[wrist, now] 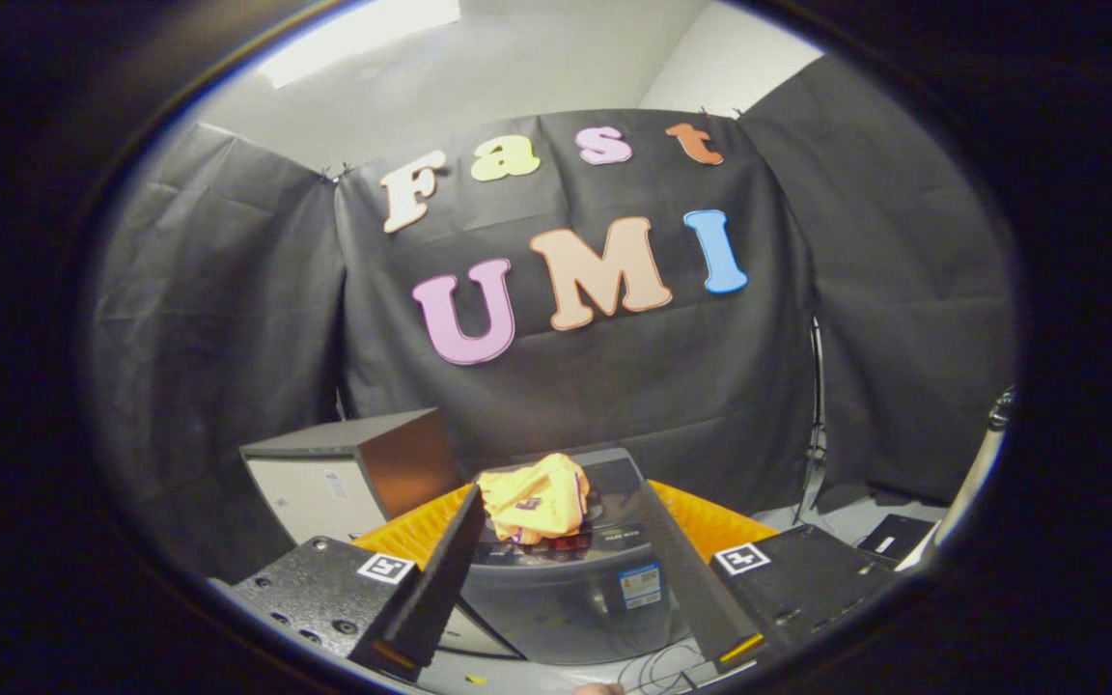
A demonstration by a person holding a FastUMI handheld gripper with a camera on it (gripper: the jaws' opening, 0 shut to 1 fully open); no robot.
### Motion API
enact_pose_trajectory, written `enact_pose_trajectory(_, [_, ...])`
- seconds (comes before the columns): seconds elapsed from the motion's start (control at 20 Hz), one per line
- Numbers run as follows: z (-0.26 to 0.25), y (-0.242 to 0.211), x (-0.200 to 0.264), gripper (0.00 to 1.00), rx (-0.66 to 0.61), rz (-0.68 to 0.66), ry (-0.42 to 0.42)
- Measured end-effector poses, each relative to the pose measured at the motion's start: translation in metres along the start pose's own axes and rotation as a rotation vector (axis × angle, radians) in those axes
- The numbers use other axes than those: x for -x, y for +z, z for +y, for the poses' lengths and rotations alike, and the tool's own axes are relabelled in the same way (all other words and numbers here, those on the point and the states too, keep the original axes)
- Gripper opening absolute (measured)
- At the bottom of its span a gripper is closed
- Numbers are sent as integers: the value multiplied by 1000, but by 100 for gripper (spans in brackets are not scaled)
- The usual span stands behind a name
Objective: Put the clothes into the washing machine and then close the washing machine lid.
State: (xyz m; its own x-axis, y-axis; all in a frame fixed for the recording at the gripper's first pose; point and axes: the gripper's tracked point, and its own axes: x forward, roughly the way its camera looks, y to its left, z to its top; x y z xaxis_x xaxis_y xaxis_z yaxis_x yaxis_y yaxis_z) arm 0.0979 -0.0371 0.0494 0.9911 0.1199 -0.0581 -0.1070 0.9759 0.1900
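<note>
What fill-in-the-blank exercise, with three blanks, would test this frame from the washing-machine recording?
1. The crumpled garment lying on the washing machine is ____ in colour.
2. The fingers of the hand-held gripper stand ____, with nothing pressed between them.
3. The garment lies ____ the fingertips, not between them.

Missing words: yellow; open; beyond

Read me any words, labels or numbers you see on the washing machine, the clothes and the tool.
Sticker on washing machine: too small to read.
Dark print on yellow clothes: blurred, unreadable.
Square black-and-white markers on the open tool: patterns, no words.
Label on grey box: too small to read.
</note>
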Motion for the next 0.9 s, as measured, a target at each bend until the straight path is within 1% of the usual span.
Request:
enact_pose_trajectory(0.15, [9, 12, 6, 97, -39, -44, 69])
enact_pose_trajectory(0.25, [9, 10, 9, 97, -11, -47, 59])
enact_pose_trajectory(0.45, [6, 6, 4, 97, 110, -56, 28])
enact_pose_trajectory(0.65, [12, 18, 7, 97, 213, -141, 5])
enact_pose_trajectory(0.75, [22, 24, 11, 97, 221, -179, 18])
enact_pose_trajectory(0.9, [37, 22, 15, 97, 201, -186, 59])
